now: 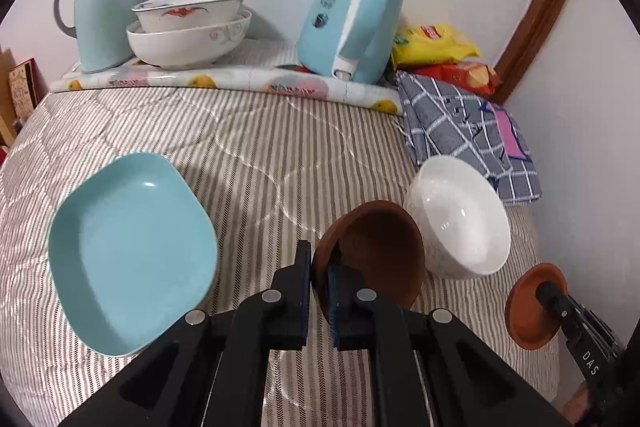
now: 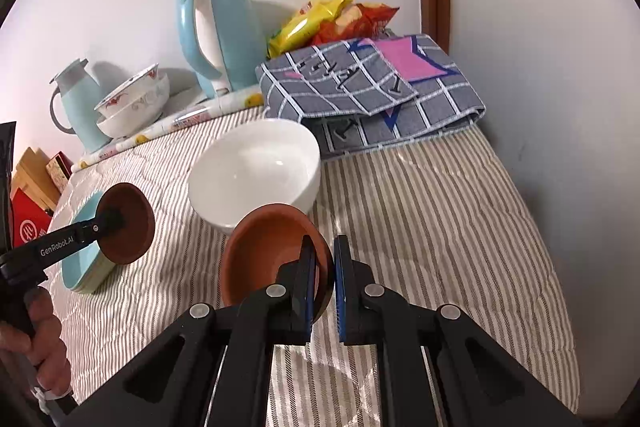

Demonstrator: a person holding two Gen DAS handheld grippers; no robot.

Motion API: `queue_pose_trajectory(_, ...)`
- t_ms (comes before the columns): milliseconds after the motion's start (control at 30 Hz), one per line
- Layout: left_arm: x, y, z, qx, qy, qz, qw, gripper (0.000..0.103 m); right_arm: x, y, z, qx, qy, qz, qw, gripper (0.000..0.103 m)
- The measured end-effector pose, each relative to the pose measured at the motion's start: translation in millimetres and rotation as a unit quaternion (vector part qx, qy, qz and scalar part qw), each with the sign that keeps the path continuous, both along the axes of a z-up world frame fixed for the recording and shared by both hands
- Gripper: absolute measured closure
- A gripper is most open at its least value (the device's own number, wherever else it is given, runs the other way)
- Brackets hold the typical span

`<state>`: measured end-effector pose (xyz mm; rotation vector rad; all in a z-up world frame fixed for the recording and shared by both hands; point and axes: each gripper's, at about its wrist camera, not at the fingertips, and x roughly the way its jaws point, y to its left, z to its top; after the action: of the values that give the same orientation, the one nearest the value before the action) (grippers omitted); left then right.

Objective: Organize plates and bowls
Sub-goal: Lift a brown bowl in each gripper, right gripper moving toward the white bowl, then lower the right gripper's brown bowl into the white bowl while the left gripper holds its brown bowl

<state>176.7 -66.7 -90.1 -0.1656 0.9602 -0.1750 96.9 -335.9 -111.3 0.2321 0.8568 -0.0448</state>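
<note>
My left gripper [image 1: 319, 269] is shut on the rim of a brown clay saucer [image 1: 376, 251] and holds it tilted above the striped cloth. My right gripper [image 2: 323, 267] is shut on the rim of a second brown saucer [image 2: 264, 251], also lifted. Each gripper shows in the other view: the right gripper [image 1: 548, 293] with its saucer [image 1: 528, 311], the left gripper [image 2: 116, 218] with its saucer [image 2: 132, 227]. A white bowl [image 1: 460, 215] [image 2: 256, 171] stands between them. A light blue square plate [image 1: 132, 251] [image 2: 84, 263] lies at the left.
Two stacked patterned bowls [image 1: 188, 27], a blue thermos jug [image 1: 100, 3], a blue kettle [image 1: 352, 19], snack bags [image 1: 436, 43] and a folded checked cloth [image 1: 468, 131] line the back by the wall. The wall [image 2: 540, 67] runs close along the right.
</note>
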Motion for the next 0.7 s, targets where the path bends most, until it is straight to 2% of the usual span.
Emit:
queue_pose_trajectory(467, 7, 16, 15, 0.000, -0.016, 0.015, 0.9998, 0.095, 32, 10, 23, -0.006, -0.021, 0.011, 1.000, 0.094)
queue_pose_trajectory(700, 17, 28, 14, -0.001, -0.017, 0.030, 0.9994, 0.095, 56, 12, 20, -0.006, -0.021, 0.013, 1.000, 0.094)
